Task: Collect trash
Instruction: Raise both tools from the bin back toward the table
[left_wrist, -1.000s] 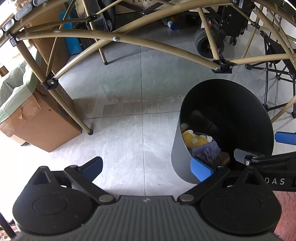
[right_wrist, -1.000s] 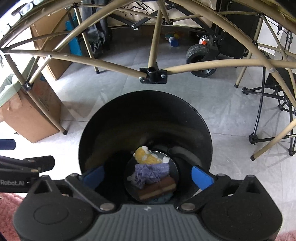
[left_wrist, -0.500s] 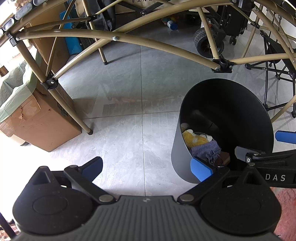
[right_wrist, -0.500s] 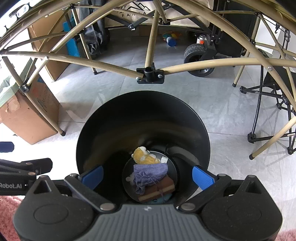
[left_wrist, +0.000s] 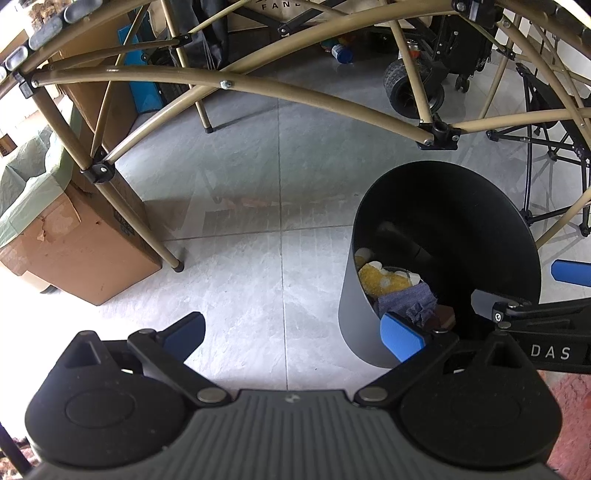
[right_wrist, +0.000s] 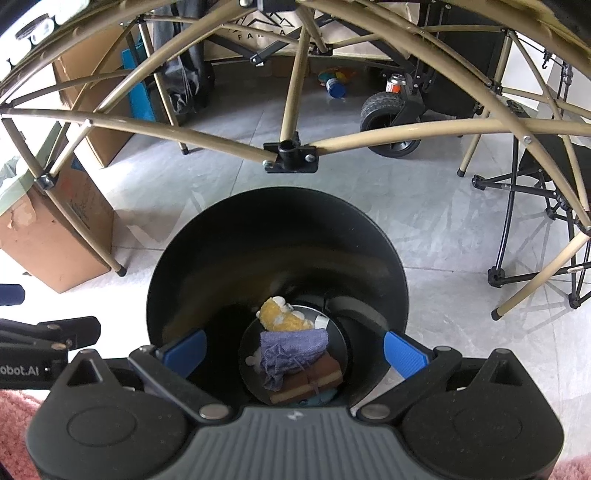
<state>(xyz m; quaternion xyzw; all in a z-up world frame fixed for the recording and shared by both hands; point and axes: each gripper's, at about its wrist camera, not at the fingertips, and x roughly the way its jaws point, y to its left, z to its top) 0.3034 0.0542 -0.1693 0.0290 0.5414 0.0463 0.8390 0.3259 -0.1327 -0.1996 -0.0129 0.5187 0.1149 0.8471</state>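
Right claw (right_wrist: 293, 354) spread wide, empty, directly above the black bin (right_wrist: 192, 258). Below and between its fingers, on the bin bottom: purple cloth (right_wrist: 291, 347) over a brown block (right_wrist: 314, 380), yellow sponge (right_wrist: 280, 317) beyond. Left claw (left_wrist: 291, 332) also spread, empty, over floor (left_wrist: 240, 221); bin to its right.

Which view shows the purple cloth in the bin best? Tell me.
The right wrist view: it looks straight down into the black bin, with the purple cloth in full view. The left wrist view catches it obliquely, partly cut off by the bin wall.
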